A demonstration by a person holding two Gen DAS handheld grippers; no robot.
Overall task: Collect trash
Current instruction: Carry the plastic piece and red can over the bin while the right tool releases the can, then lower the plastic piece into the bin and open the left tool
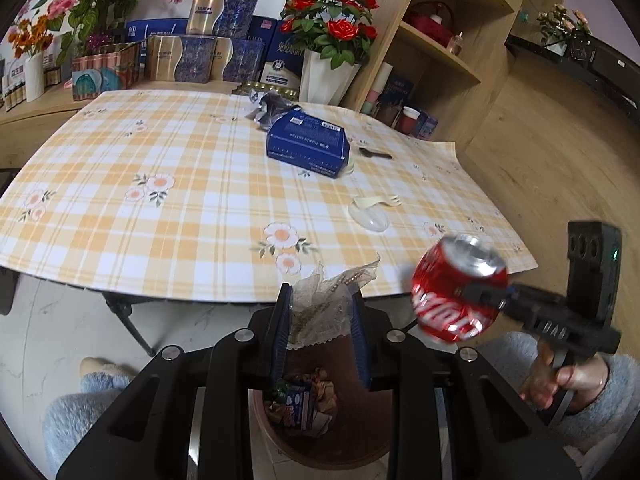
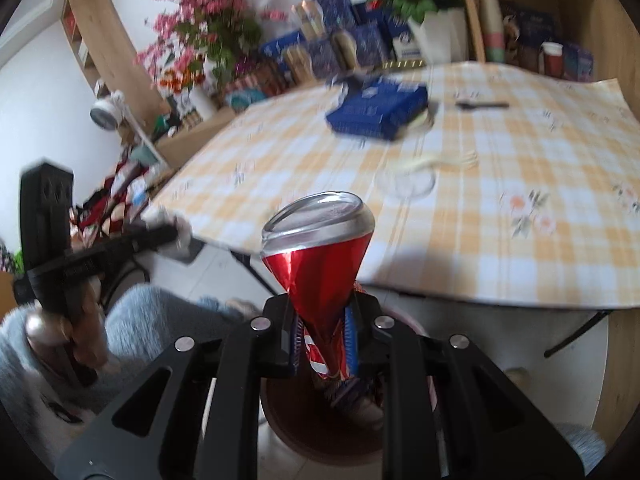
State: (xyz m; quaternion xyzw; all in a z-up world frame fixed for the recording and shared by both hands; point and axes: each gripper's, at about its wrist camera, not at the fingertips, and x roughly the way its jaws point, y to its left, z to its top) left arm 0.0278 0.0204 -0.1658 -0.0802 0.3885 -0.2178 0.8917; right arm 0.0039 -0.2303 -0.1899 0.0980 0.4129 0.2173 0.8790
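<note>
My left tongs (image 1: 320, 316) are clamped on a crumpled clear wrapper (image 1: 324, 300), which sticks up between the blue pads. My right tongs (image 2: 322, 334) are clamped on a red can (image 2: 320, 252), crushed to a narrow waist where the pads press it; its silver top points away from the camera. In the left view the same can (image 1: 460, 286) shows at right, held off the tabletop edge, with a hand (image 1: 560, 376) in a fuzzy blue sleeve on the right handle.

Both tongs hang over a brown bin (image 1: 320, 446) on the pale floor, just in front of the tabletop (image 1: 180, 200). The bin holds assorted paper and packet trash. The wrapper is directly above the bin opening; the can is right of it in the left view and above the bin rim (image 2: 280, 420) in the right view.

The tabletop carries a yellow checked cloth with flowers. On it lie a blue box (image 1: 308, 144), a crumpled silver wrapper (image 1: 268, 110) behind the box, a black spoon (image 1: 374, 154), a cream fork (image 1: 380, 202) and a clear lid (image 1: 370, 216). Behind stand stacked boxes, a vase of red roses (image 1: 330, 56) and wooden shelves (image 1: 440, 40).
</note>
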